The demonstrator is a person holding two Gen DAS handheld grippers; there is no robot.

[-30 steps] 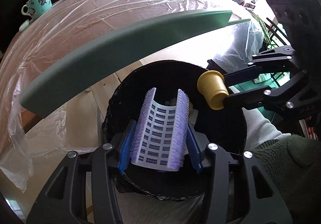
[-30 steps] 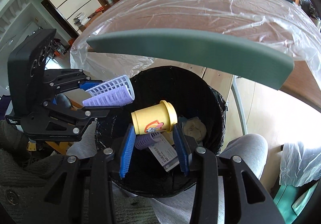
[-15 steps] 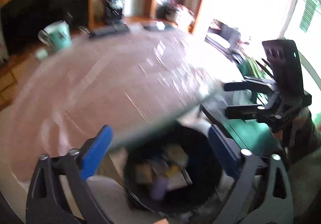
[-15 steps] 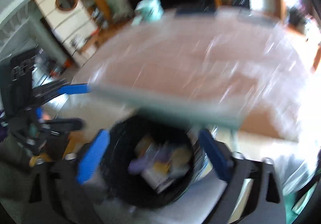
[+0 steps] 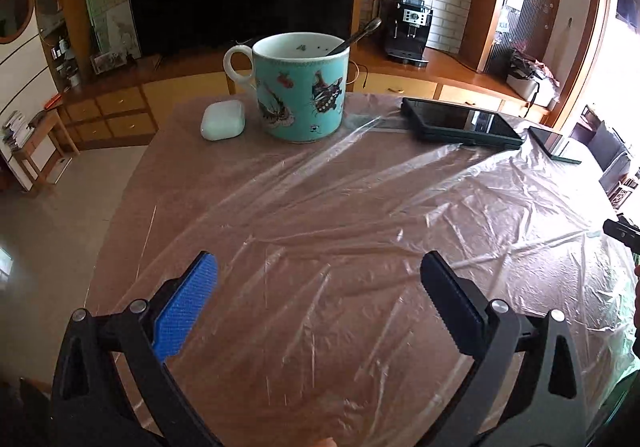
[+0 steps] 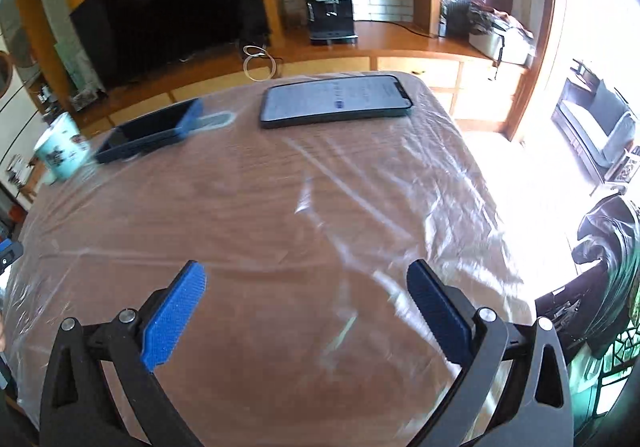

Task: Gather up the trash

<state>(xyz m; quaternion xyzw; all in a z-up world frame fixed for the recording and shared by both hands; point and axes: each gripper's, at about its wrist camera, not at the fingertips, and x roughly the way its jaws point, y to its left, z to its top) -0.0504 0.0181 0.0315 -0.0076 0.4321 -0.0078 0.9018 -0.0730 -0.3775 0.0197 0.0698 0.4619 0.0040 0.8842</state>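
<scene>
Left hand-held gripper: jaws standing apart, holding nothing
Right hand-held gripper: jaws standing apart, holding nothing
Worktop: carrying one butterfly mug, one earbud case, two phones

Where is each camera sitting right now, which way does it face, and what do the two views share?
Left wrist: rides on the left tongs, held open above the plastic-covered table, facing the teal mug, white earbud case and TV; both its fingers show.
Right wrist: rides on the right tongs, also open, facing a phone near the table's far edge and the coffee machine; both fingers show.
Shared: table, mug, dark blue-cased device, TV, coffee machine.
</scene>
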